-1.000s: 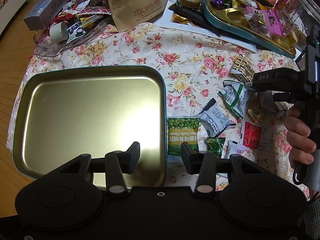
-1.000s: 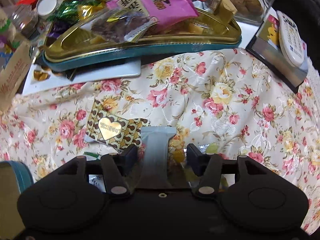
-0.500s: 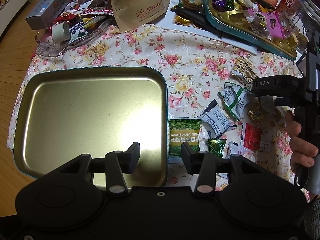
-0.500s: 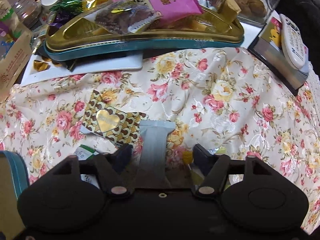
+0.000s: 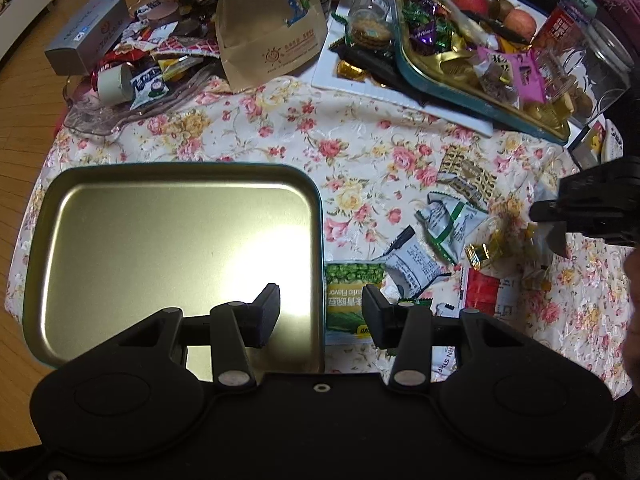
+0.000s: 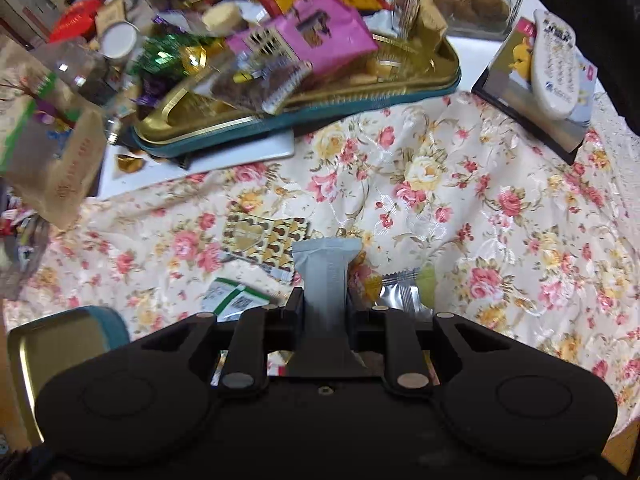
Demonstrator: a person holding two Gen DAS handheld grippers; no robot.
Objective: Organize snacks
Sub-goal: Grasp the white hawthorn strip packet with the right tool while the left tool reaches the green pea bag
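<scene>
**Gripping a grey snack bar above the floral bench**

Clamping down from both sides, the right tool (image 6: 323,312) has just been closing its jaws, and a grey wrapped snack bar (image 6: 325,272) now sits pinched between them, its flared end sticking out past the tips. In the left wrist view the same tool shows at the right edge, lifted clear of the cloth.

The left tool (image 5: 320,312) hangs released, jaws wide with nothing between them, straddling the right rim of an empty gold tray (image 5: 172,256) with a teal edge. That tray lies near and to the left on the floral tablecloth (image 5: 360,148).

Loose snacks lie scattered on the cloth to the right of the tray:
- a green pea packet (image 5: 350,300) just beside the tray's rim
- a white and grey sachet (image 5: 414,264) beside it
- a white and green sachet (image 5: 452,220) further right
- a gold heart-patterned packet (image 5: 466,172) beyond those
- a red and white packet (image 5: 484,292) nearer the camera
- a gold-foil sweet (image 5: 486,250) near the right tool

At the far side, a second gold tray (image 6: 304,120) heaped with sweets and a pink packet (image 6: 320,36) rests tilted on a white board. A paper bag (image 5: 276,28) stands far left of it. A remote control (image 6: 556,68) lies far right.
</scene>
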